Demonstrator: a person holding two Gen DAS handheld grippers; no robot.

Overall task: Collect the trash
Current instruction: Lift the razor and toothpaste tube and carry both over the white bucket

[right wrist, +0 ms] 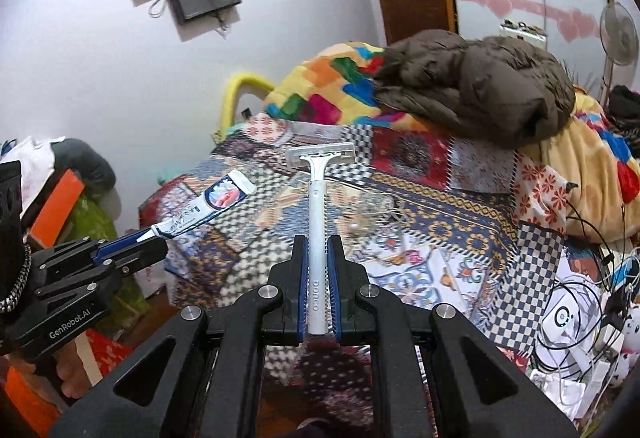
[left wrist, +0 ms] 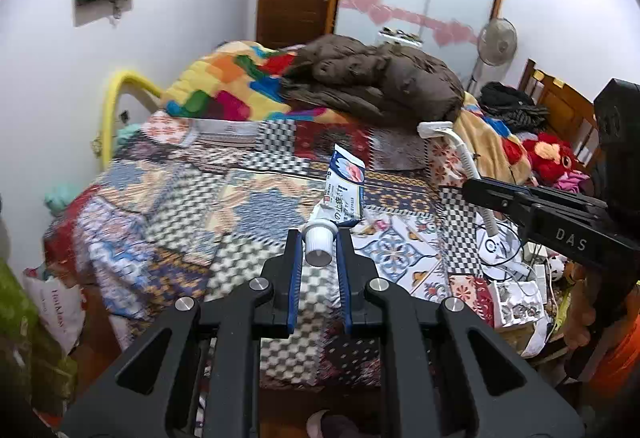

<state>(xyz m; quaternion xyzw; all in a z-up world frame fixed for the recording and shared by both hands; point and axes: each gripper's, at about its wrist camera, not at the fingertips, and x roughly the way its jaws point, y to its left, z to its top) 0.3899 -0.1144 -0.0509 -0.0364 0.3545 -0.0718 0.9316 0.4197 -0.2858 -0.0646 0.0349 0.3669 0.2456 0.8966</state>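
Note:
My left gripper [left wrist: 318,242] is shut on the white cap end of a squeezed toothpaste tube [left wrist: 344,190], held above the patchwork bed cover. The tube also shows in the right wrist view [right wrist: 208,206], sticking out of the left gripper [right wrist: 160,236]. My right gripper [right wrist: 318,250] is shut on the handle of a white disposable razor [right wrist: 318,198], its head pointing away over the bed. The razor also shows in the left wrist view [left wrist: 460,150], held by the right gripper [left wrist: 472,186].
The bed [left wrist: 180,206] carries a colourful blanket [left wrist: 232,82] and a brown padded jacket [left wrist: 372,78]. Cables and white devices [right wrist: 572,322] lie at the right. Bags [left wrist: 48,302] stand at the left. A fan [left wrist: 498,46] stands by the wardrobe.

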